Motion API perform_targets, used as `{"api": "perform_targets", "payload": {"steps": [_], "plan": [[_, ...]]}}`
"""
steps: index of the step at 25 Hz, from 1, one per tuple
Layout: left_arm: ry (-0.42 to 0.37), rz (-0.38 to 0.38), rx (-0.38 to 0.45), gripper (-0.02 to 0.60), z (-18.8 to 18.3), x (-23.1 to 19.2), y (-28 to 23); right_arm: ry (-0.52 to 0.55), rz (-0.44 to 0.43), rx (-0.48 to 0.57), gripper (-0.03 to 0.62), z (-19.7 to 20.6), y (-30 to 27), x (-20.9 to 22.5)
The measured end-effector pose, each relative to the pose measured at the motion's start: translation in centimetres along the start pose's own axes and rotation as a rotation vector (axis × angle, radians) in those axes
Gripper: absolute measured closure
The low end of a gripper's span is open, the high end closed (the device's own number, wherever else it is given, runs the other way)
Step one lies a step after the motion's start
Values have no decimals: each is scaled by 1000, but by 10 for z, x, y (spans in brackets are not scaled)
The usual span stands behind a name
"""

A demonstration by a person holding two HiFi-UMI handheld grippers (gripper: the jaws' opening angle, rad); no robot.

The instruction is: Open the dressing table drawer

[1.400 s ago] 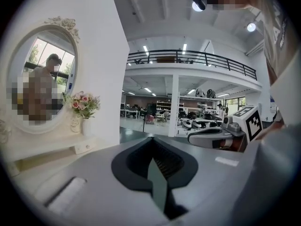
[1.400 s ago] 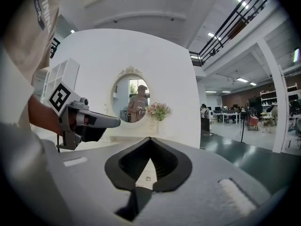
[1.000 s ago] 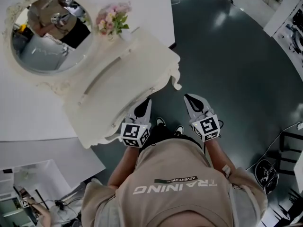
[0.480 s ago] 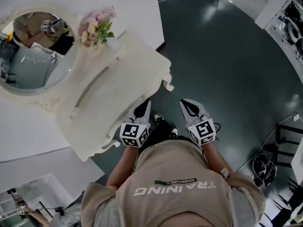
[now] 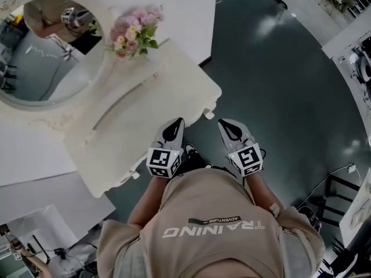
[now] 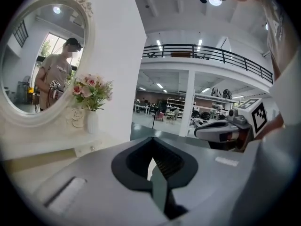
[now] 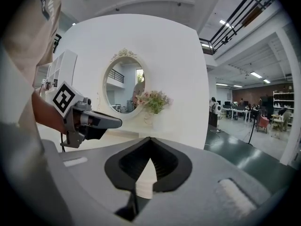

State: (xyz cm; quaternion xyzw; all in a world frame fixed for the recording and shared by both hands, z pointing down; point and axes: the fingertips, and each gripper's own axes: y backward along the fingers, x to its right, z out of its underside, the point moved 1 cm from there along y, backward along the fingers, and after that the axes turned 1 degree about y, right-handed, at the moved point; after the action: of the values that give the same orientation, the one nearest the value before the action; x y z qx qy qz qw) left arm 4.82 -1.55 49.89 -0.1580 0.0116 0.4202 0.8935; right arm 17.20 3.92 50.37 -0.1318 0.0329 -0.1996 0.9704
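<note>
The cream dressing table (image 5: 145,106) stands at the left under an oval mirror (image 5: 46,51), with a vase of pink flowers (image 5: 136,30) on its top. The top hides its front drawer in the head view. A small drawer front with a knob (image 6: 88,148) shows below the mirror in the left gripper view. My left gripper (image 5: 177,122) is shut and empty, its tips at the table's front edge. My right gripper (image 5: 223,122) is shut and empty, over the dark floor just off the table's corner. Each gripper view shows the other gripper: the right gripper (image 6: 225,131) and the left gripper (image 7: 89,121).
A white wall panel (image 5: 174,4) backs the table. Dark glossy floor (image 5: 278,86) spreads to the right. Cables and a black stand (image 5: 339,184) lie at the lower right, with equipment clutter (image 5: 35,248) at the lower left. The person's torso fills the bottom of the head view.
Both grippers have moved with the person along the table's front, the right one ending nearer the table's corner. The mirror has shifted toward the upper left. Both jaws stay shut.
</note>
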Motion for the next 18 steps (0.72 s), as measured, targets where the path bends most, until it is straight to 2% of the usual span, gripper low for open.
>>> {"api": "perform_targets", "payload": {"steps": [6,15,18], "plan": [[-41,-66,29,563,-15,-46,-5,48,-46,-1,592,-25,-50,4],[-62,-140,56,563,-20,-107,-2,74,-86,-19,592,-35,-110,-5],[-39,-169,61,563,-18,-120,2,92,-111,-34,592,-37,-122,-11]]}}
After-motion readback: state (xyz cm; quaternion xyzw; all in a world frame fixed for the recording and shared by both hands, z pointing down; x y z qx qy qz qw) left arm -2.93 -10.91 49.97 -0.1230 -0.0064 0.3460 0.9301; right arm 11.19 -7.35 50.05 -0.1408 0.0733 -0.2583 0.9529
